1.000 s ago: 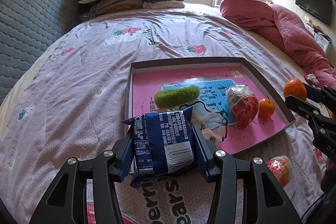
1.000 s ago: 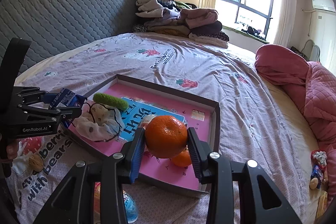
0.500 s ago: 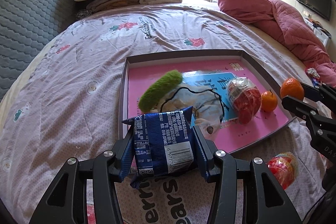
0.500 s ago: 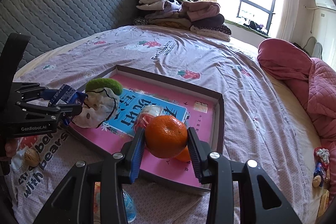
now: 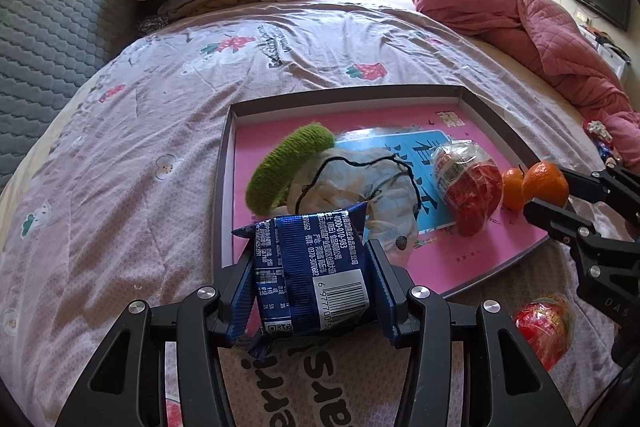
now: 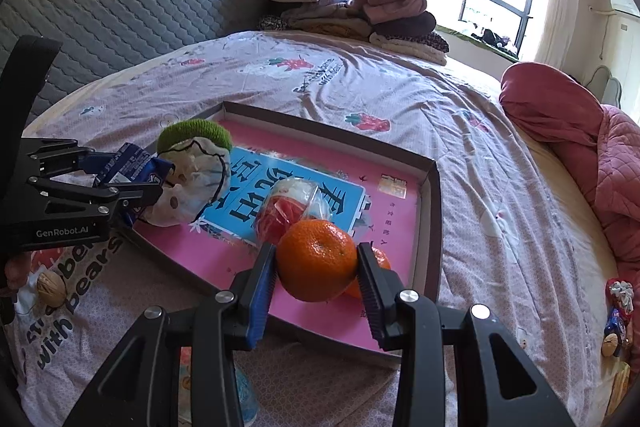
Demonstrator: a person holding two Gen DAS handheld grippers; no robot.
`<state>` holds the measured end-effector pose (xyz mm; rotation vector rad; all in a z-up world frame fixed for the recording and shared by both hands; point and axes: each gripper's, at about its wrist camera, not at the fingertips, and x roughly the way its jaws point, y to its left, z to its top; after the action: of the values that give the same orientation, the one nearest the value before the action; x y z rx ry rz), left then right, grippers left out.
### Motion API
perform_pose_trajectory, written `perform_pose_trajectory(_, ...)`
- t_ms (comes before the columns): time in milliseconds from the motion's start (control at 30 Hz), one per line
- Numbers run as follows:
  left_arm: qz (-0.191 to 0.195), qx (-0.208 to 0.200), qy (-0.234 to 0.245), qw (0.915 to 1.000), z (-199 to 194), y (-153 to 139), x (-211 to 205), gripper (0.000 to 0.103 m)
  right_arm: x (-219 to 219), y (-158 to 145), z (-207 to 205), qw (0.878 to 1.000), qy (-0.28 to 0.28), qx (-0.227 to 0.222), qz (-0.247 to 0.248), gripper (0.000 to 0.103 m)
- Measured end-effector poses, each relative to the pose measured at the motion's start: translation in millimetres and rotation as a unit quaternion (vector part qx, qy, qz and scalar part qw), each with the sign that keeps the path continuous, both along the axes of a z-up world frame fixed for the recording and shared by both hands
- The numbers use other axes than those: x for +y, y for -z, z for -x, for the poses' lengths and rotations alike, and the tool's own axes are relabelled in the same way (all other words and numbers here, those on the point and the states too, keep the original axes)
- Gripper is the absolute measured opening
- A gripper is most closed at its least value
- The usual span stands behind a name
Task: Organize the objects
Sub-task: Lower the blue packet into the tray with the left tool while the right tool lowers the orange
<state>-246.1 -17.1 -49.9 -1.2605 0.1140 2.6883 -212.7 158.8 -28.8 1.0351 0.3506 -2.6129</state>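
We have two things to put away on the bed (image 5: 168, 131). Our left hand-held gripper (image 5: 311, 291) is clamped on a blue snack pack (image 5: 312, 273), just over the near edge of the pink tray (image 5: 226, 187) that lies in the middle of the bed. The pack is light and crinkly. It is puffy, so we think a hard squeeze could crush what is inside. We hold it by its two flat sides, and that looks like a good place.

Our right hand-held gripper (image 6: 317, 277) is clamped on an orange (image 6: 316, 259), over the tray's near right corner. The orange is round and smooth, so we think it could roll or slip out. It is firm but can bruise. We hold it across its fat middle. A smaller orange (image 5: 513, 182) sits in the tray right beside it.
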Motion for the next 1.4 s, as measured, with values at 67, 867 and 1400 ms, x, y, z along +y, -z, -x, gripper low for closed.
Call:
perform_pose_trajectory(67,0.000,-0.003,0.002,1.0000,1.6,1.4,2.3,0.052,-1.7,2.4,1.1,1.000,-0.002,-0.004,-0.002,0.040)
perform_pose_trajectory(867,0.020,-0.014,0.010,0.9997,11.9,10.7,21.9,0.052,-9.7,26.4,20.5,0.999,-0.015,-0.046,-0.005,0.040)
perform_pose_trajectory(1400,0.024,-0.034,0.005,0.9991,17.2,16.2,24.5,0.053,-3.8,26.8,22.7,0.998,-0.010,-0.058,0.013,0.040)
